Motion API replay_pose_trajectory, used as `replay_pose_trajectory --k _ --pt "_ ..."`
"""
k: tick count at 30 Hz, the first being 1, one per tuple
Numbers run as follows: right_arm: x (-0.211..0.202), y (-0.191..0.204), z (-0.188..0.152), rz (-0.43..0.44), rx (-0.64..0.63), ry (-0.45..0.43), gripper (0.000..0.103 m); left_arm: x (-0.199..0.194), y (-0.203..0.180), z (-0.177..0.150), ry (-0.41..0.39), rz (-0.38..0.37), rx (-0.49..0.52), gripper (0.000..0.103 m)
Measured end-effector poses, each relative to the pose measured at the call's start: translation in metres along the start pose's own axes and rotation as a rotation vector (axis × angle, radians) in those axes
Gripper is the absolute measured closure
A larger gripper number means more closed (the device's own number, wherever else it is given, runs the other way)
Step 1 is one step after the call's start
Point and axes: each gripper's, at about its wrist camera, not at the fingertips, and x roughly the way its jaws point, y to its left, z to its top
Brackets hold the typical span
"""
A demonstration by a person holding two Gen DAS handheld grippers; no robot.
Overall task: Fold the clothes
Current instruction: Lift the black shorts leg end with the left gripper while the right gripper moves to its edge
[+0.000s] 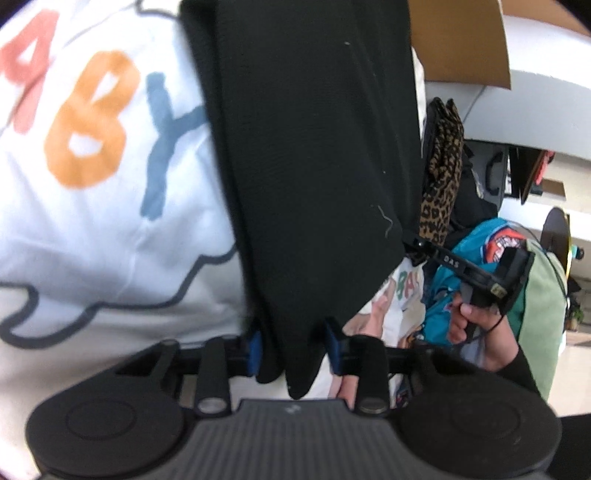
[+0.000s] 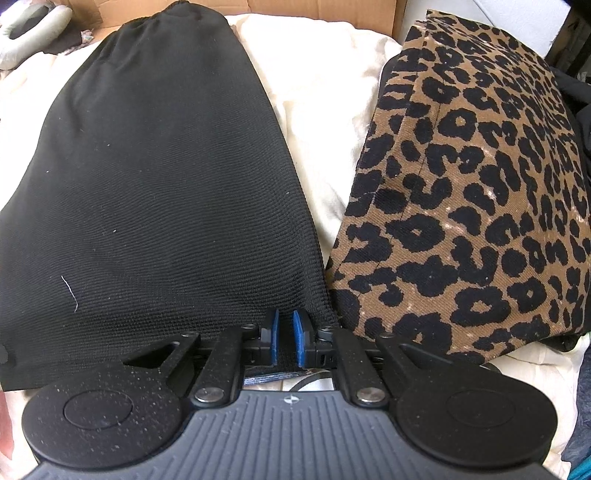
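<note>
Two grippers, one garment between them. Right gripper (image 2: 285, 338): blue pads pinched together on the near hem corner of the black garment (image 2: 155, 177), which runs away from the pads over a cream cloth (image 2: 317, 122) toward a cardboard box (image 2: 321, 11); the grip likely pins one corner so the edge stays straight. Left gripper (image 1: 293, 347): pads set wider, a thick bunch of the same black garment (image 1: 314, 147) between them; the left pad presses the cloth, the right pad's contact is unclear, so whether it is fully clamped I cannot tell. Judged purpose: matching the second corner before a fold.

Surroundings, right wrist view: a folded leopard-print piece (image 2: 476, 192) lies just beside the black garment, apparently set aside as done.

Surroundings, left wrist view: a white printed shirt (image 1: 92, 177) with coloured letters fills the left; a teal garment (image 1: 465, 266) sits beyond; the person's hand (image 1: 476, 325) holds the other gripper's handle.
</note>
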Motion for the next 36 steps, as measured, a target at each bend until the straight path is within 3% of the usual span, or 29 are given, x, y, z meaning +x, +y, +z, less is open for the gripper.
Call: replay_pose_trajectory --k 2,8,14,19,27,32,36 --pt "-0.002 -0.002 -0.002 0.002 -0.001 -0.002 0.090 -0.001 0.004 -0.001 -0.004 0.006 -0.004 0.085" --pt "-0.009 -0.009 -0.004 0.018 0.016 -0.017 0.089 -0.004 0.004 -0.001 0.005 0.024 -0.017 0.096" --pt "-0.030 -0.012 -0.008 0.054 0.024 -0.102 0.078 -0.016 -0.012 0.000 0.028 0.066 0.033 0.098" --pt "-0.039 -0.024 -0.002 0.074 0.029 -0.151 0.076 -0.026 -0.026 0.002 0.064 0.138 0.079 0.098" --pt "-0.018 -0.029 0.001 0.086 0.043 -0.132 0.075 -0.035 -0.035 0.003 0.074 0.201 0.101 0.098" --pt "-0.004 -0.026 0.002 0.130 0.028 -0.110 0.060 -0.040 -0.034 0.006 0.062 0.251 0.116 0.098" --pt "-0.001 -0.023 0.007 0.142 0.017 -0.108 0.056 -0.039 -0.033 0.008 0.057 0.288 0.131 0.098"
